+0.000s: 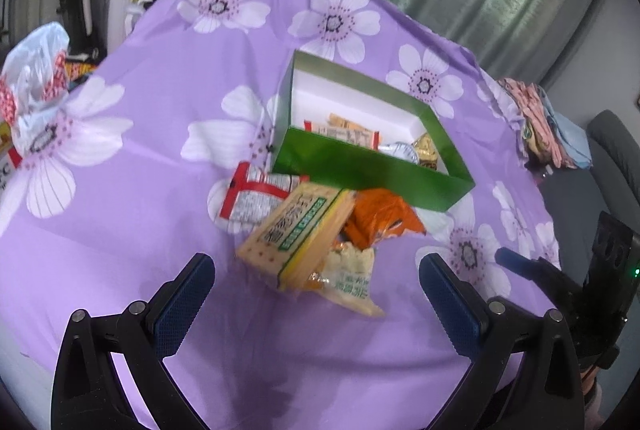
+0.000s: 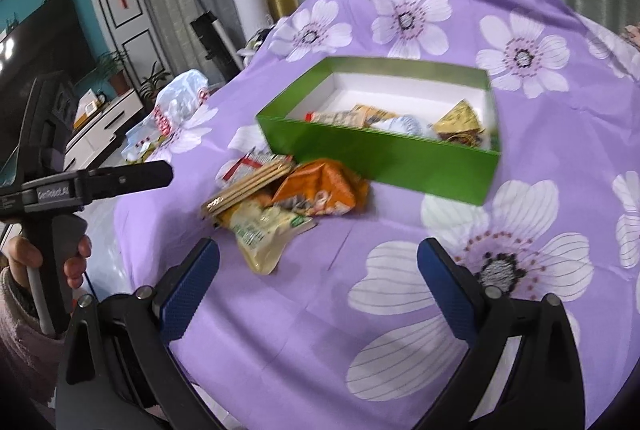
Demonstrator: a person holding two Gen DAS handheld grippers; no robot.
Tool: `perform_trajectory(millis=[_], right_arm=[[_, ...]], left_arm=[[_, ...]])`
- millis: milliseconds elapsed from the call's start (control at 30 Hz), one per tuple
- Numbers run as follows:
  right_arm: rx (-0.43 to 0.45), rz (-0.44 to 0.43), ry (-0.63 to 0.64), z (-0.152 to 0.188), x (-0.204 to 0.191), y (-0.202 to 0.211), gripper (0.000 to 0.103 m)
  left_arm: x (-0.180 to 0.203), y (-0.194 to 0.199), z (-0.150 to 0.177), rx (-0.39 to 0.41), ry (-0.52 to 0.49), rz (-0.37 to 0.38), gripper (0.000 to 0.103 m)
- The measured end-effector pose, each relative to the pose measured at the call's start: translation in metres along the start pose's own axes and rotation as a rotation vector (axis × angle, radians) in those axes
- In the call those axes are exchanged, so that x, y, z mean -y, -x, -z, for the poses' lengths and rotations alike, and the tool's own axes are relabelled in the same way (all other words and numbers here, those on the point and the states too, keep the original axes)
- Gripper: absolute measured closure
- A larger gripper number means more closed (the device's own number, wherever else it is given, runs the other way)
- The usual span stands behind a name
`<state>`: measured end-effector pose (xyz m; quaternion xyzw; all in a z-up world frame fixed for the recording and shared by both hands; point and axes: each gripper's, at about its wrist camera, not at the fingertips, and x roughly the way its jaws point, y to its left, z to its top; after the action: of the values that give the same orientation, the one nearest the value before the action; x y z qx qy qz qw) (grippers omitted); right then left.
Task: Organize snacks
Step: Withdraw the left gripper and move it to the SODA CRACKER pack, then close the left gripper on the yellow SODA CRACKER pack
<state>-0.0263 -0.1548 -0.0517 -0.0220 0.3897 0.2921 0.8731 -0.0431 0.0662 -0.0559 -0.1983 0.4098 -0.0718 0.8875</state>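
Note:
A green box (image 1: 372,169) (image 2: 384,157) with a white inside stands on the purple flowered cloth and holds several snack packets. In front of it lies a loose pile: a beige cracker pack (image 1: 296,230) (image 2: 248,185), an orange bag (image 1: 380,218) (image 2: 320,189), a red-and-white packet (image 1: 252,193) and a pale green-printed packet (image 1: 352,278) (image 2: 260,234). My left gripper (image 1: 316,290) hovers open just short of the pile, nothing between its fingers. My right gripper (image 2: 320,274) is open and empty too, nearer than the pile. The left gripper (image 2: 132,173) shows at the left of the right wrist view.
A white plastic bag (image 1: 36,77) (image 2: 176,101) with more snacks lies at the table's left edge. Folded cloth (image 1: 544,121) sits at the right edge. A person's hand (image 2: 48,254) holds the left tool. Curtains, a television and a cabinet stand beyond the table.

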Motion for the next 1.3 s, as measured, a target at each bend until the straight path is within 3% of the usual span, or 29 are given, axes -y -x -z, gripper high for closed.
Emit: perform_trajectory(millis=[200,400,567,733,1067,1300], right_arm=[[-0.025,-0.101,0.014,0.003,-0.014,-0.016,0.004],[-0.032,-0.145,0.048,0.000,-0.034,-0.031,0.005],[-0.043,-0.175,0.084,-0.006,-0.052,-0.049,0.006],[-0.051,-0.200,0.117,-0.015,-0.067,-0.074,0.010],[-0.081,-0.187,0.118,-0.030,-0.067,-0.105,0.021],[-0.102,-0.194,0.117,-0.030,-0.064,-0.111,0.031]], left_arm=[[-0.021,-0.010,0.000,-0.021,0.066,0.056,0.001],[-0.046,-0.025,-0.009,-0.049,0.131,0.108,0.001],[-0.054,-0.049,-0.022,-0.100,0.155,0.180,0.001],[-0.048,-0.069,-0.027,-0.160,0.124,0.189,0.001],[-0.044,-0.073,-0.019,-0.219,0.125,0.280,0.038],[-0.040,-0.073,-0.019,-0.225,0.170,0.329,0.040]])
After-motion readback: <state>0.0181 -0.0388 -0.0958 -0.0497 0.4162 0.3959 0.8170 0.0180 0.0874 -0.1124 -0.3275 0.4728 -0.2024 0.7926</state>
